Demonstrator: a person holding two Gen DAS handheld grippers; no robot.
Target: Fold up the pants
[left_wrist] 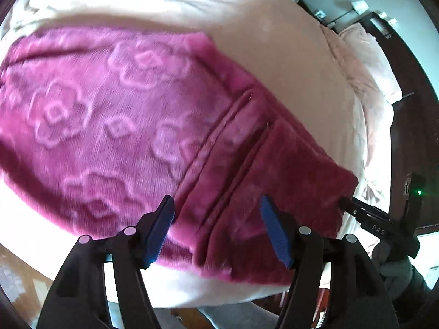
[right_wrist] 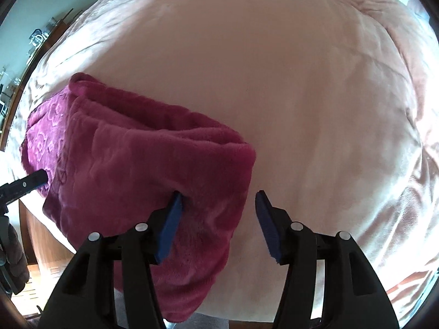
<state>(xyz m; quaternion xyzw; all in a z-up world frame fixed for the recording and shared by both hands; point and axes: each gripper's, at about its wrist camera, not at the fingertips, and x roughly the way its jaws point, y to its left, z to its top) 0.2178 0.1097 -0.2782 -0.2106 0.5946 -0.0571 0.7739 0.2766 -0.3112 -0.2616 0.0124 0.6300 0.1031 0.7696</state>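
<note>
The magenta fleece pants (left_wrist: 137, 126) with an embossed flower pattern lie folded on the pale pink bed, near its front edge. My left gripper (left_wrist: 216, 205) is open, its blue pads just above the pants' near fold. My right gripper (right_wrist: 218, 197) is open over the pants (right_wrist: 137, 164), at their right end; its left pad presses into the fleece and its right pad hangs over the bedcover. The right gripper also shows in the left wrist view (left_wrist: 356, 208), at the pants' right corner. The left gripper's tip shows in the right wrist view (right_wrist: 35, 178).
The pink bedcover (right_wrist: 301, 96) spreads far to the right and back. A pillow (left_wrist: 365, 63) lies at the head end by a dark wooden headboard (left_wrist: 406, 68). Wooden floor (left_wrist: 22, 282) lies below the bed's front edge. A cluttered shelf (right_wrist: 35, 41) stands at the far left.
</note>
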